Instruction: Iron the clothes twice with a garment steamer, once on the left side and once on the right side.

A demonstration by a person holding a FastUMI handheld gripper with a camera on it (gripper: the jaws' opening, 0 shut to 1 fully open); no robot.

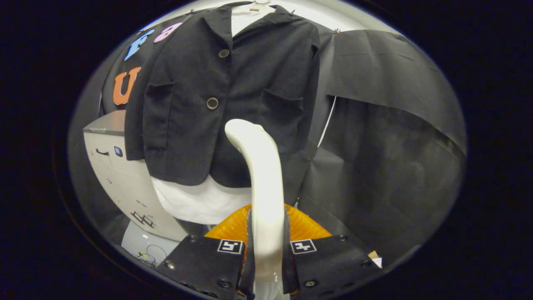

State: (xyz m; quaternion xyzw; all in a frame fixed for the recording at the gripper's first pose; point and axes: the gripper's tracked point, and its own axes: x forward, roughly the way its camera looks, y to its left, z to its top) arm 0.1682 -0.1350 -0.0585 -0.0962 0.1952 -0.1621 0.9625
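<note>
Black cloth booth wall point(395, 125) behind everything, matte, creased, one panel folded over at a slant. Against it hangs the black jacket point(216, 104): coarse woven fabric, short boxy cut, two round buttons down the placket, patch pockets either side, over a white smooth underlayer point(200, 202) showing at collar and hem. Grey-white cabinet point(120, 175) sits low, beside the jacket's sleeve. Garment steamer point(260, 183) is a glossy cream curved handle, neck arching forward to a head just ahead of the jacket's lower front, near centre, contact unclear. Ribbed translucent orange part point(306, 225) flares behind the handle. Tongs point(266, 254) are clamped on the steamer handle, one finger pressing each side. Judgement: steamer in hand and at the garment, about to start a pass; next move needs shifting off-centre to one front panel and stroking vertically.
</note>
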